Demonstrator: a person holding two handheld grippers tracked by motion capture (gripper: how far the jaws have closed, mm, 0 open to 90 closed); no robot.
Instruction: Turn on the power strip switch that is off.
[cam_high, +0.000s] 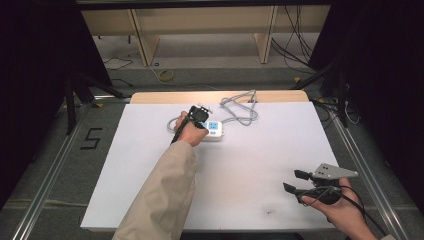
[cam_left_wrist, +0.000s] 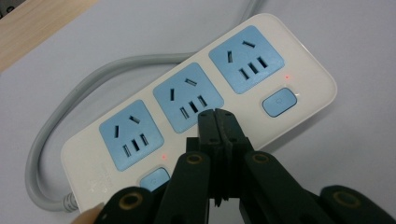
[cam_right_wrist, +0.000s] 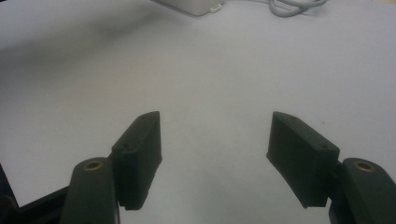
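White plastic, three blue socket faces and a grey cord: that power strip lies toward the far middle of the pale tabletop, and your left gripper hangs right over it. Its two black jaws are pressed together with nothing between them, their joined tip poised at the strip's middle socket, just above the row of blue square switch buttons. This looks like a pressing job, with the closed tip used as a finger; two small red lights glow beside the sockets. Next, you would need to bring the tip squarely onto a button and push straight down. Your right gripper rests well apart near the table's front edge, jaws wide and empty.
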